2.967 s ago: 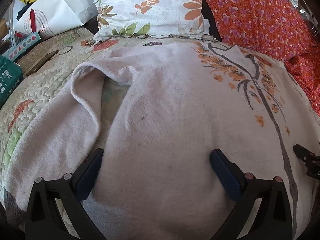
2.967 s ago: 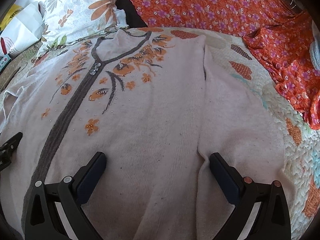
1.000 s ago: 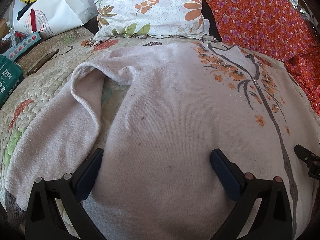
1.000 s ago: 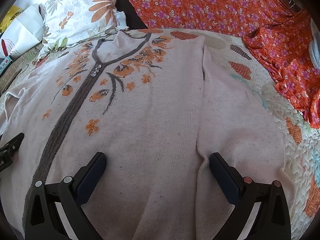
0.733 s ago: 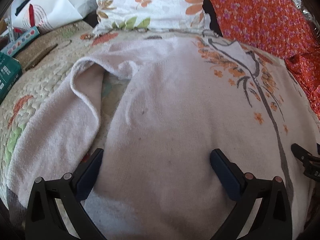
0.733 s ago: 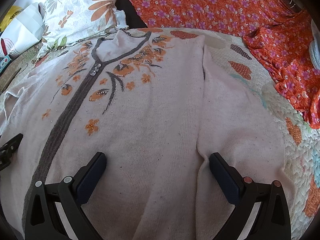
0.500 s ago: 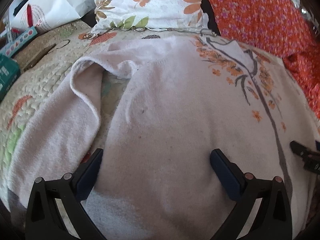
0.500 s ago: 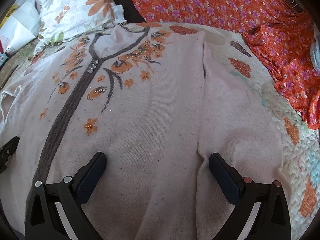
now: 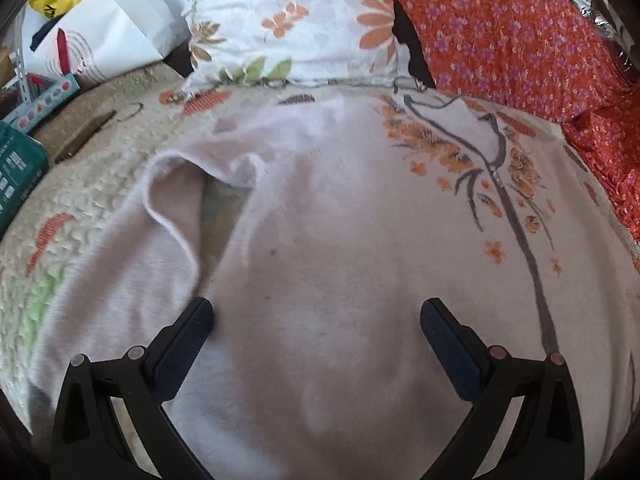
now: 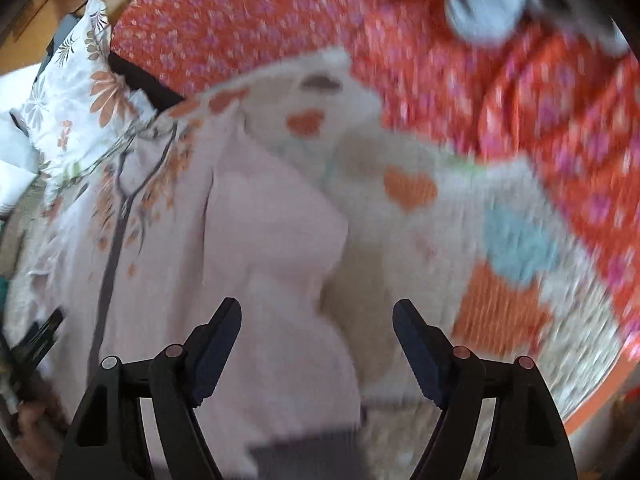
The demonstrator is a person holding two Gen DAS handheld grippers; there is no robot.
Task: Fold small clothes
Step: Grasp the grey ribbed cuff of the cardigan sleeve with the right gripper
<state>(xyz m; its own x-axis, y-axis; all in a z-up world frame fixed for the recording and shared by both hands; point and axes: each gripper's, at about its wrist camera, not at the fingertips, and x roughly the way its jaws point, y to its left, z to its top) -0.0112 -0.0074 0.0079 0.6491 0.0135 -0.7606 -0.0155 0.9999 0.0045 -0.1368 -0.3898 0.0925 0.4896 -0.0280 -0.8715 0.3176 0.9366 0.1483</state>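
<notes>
My right tool jaws apart, just been closing, above sweater sleeve, not gripping. My left tool wide over sweater lying flat on quilted bed. Floral pillow beyond.

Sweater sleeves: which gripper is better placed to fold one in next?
Probably right. The right gripper is open, its jaws just narrowed, over the sleeve near the cuff. The left gripper, also open, sits over the sweater body.
</notes>
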